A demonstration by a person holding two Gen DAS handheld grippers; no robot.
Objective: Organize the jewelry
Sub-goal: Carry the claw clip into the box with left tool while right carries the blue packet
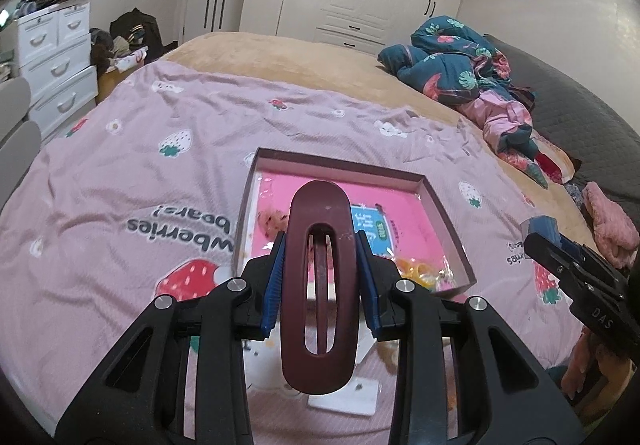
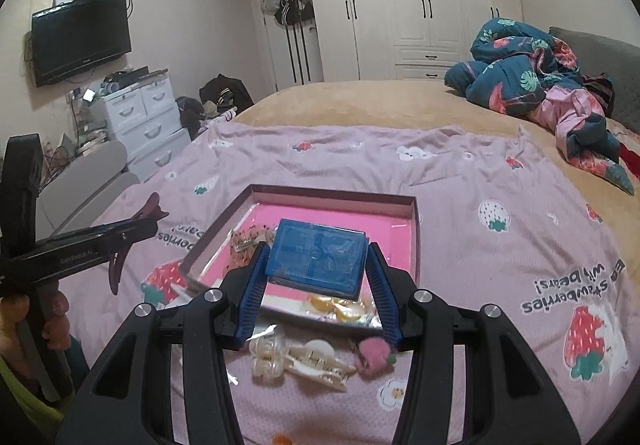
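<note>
From my left wrist, my left gripper [image 1: 320,269] has its blue-padded fingers [image 1: 274,285] clamped on a long dark maroon oval plastic hair clip [image 1: 318,285] with a slot down its middle, glossy and slightly scuffed. It hangs above the near edge of a shallow pink-lined cardboard tray [image 1: 440,201] lying on the lilac strawberry-print bedspread [image 1: 120,173]. My right gripper [image 1: 538,233] shows at the right edge.

From my right wrist, my right gripper [image 2: 318,265] has its fingers [image 2: 252,285] clamped on a flat translucent blue plastic case [image 2: 318,257] with moulded relief on its lid, held over the same tray [image 2: 414,229]. Cream pearl-trimmed hair clips [image 2: 296,361] and a pink pompom [image 2: 376,359] lie on the bedspread just before the tray.
</note>
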